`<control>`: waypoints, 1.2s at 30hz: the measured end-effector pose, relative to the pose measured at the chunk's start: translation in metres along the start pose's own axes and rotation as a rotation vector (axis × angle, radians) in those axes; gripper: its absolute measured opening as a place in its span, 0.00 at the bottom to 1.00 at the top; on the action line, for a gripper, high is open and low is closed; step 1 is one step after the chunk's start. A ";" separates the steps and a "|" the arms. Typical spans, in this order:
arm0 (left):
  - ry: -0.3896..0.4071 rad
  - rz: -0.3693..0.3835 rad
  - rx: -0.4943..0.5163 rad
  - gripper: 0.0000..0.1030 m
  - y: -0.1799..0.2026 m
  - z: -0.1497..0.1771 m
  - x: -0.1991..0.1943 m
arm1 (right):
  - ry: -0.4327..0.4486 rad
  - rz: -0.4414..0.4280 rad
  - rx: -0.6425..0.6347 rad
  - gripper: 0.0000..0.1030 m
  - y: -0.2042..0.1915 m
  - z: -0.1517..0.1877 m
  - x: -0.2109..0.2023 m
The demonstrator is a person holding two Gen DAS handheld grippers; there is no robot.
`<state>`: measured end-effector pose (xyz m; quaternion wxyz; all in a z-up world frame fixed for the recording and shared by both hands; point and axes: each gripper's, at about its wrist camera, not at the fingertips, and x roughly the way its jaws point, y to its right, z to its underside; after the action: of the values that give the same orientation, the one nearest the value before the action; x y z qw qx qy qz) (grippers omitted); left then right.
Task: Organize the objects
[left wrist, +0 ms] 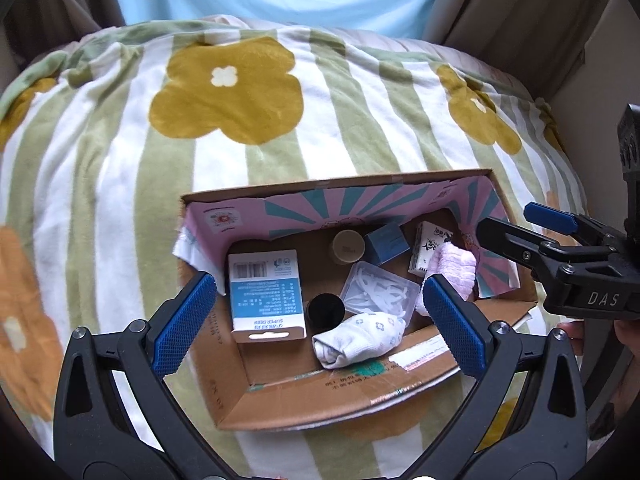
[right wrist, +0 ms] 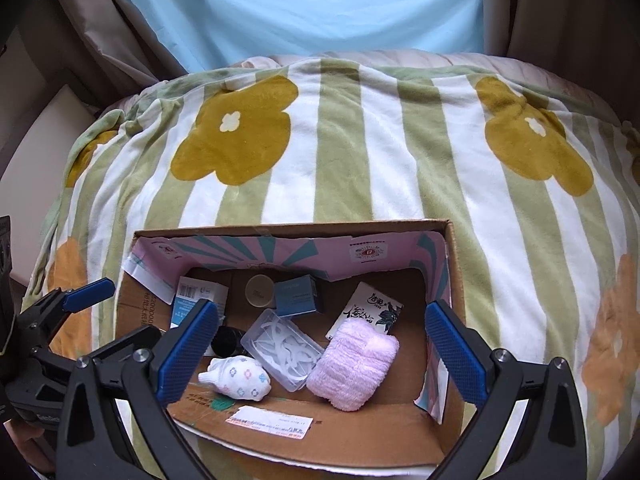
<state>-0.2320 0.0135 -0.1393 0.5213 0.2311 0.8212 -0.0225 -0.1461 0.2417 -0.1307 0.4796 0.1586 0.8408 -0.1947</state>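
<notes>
Resting on a bed covered by a green-and-white striped blanket (right wrist: 340,168) with yellow flowers, the open cardboard box (right wrist: 280,229) held all the task items. Both grippers hovered above its near edge, each spread wide and holding nothing.

The left gripper (left wrist: 320,320) hung over the left half of the box. The right gripper (right wrist: 320,344) hung over the right half; in the left wrist view it appeared at the right edge (left wrist: 516,224), its jaws likewise apart.

Contents of the box were as follows:
- A white-and-blue carton (left wrist: 266,296) with a barcode lay flat at the left side.
- A black round cap (left wrist: 325,312) sat just beside the carton.
- A rolled white sock (right wrist: 236,376) with small flower prints lay near the front wall.
- A clear plastic case (right wrist: 282,346) of white floss picks lay in the middle, touching the sock in the left wrist view.
- A folded pink fluffy cloth (right wrist: 354,364) lay at the right, leaning against a white packet (right wrist: 370,308) printed with black characters.
- A tan round lid (right wrist: 258,290) and a small blue box (right wrist: 296,294) stood side by side at the back.

A white shipping label (right wrist: 268,424) was stuck on the front flap. Light blue fabric (right wrist: 304,12) hung behind the bed, with beige curtains on both sides.
</notes>
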 end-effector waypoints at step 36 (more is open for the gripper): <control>0.130 -0.076 -0.092 1.00 0.017 0.087 -0.159 | 0.062 0.138 -0.010 0.99 -0.031 0.087 -0.142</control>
<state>-0.0962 -0.0521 -0.0377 0.4759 0.1764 0.8616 0.0104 -0.0256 0.1616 -0.0427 0.4665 0.2197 0.8432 -0.1518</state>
